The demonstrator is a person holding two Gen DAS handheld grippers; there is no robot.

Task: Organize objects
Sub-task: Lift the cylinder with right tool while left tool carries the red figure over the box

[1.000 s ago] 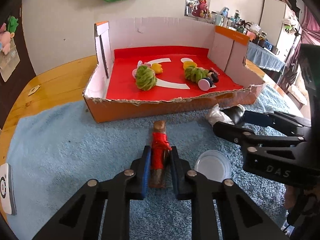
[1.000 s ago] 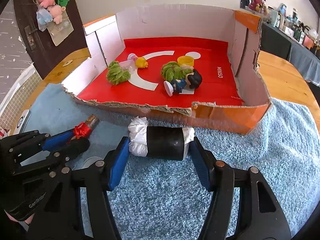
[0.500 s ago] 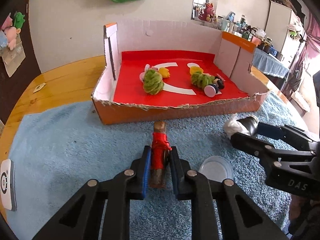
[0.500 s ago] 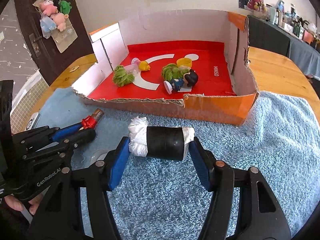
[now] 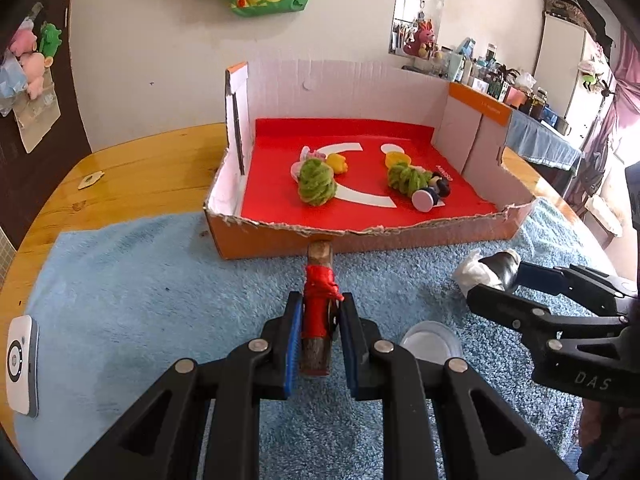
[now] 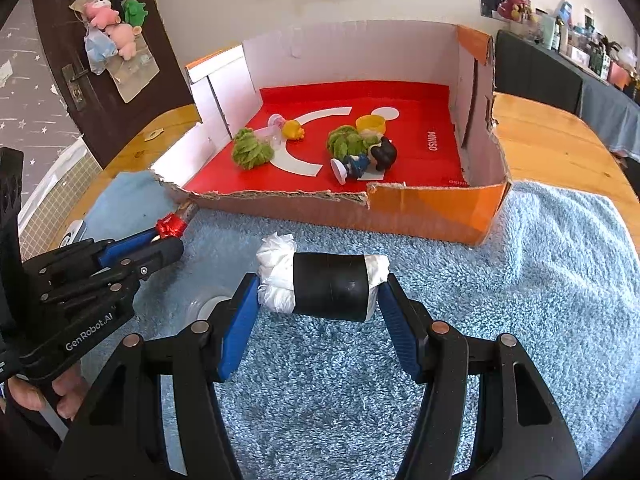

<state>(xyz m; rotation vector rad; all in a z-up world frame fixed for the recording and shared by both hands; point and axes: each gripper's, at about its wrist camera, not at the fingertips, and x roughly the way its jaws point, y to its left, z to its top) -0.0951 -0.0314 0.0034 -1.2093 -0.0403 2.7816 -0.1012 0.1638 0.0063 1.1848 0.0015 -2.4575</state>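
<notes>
My left gripper [image 5: 318, 312] is shut on a brown stick with a red ribbon tied round it [image 5: 318, 300], held over the blue rug and pointing at the box. My right gripper [image 6: 316, 296] is shut on a black roll stuffed with white plastic [image 6: 330, 286], gripped end to end above the rug. Ahead stands an open cardboard box with a red floor [image 5: 516, 216] [image 6: 436, 216]. Inside it lie two green yarn balls [image 5: 316, 182] [image 6: 252, 150], a yellow duck [image 6: 293, 130], a yellow cup [image 6: 370, 123] and a small doll [image 6: 366, 160]. Each gripper shows in the other's view, the right [image 5: 496, 280] and the left [image 6: 170, 236].
A clear round lid [image 5: 432, 342] lies on the blue rug [image 6: 540, 264] between the grippers. A white device [image 5: 22, 364] sits at the rug's left edge. The wooden table [image 5: 140, 172] extends beyond the rug. A hand [image 6: 44, 396] holds the left gripper.
Both views have pulled back slightly from the box and lifted a little. Both grips are unchanged, and the held stick and roll keep their places between the fingers.
</notes>
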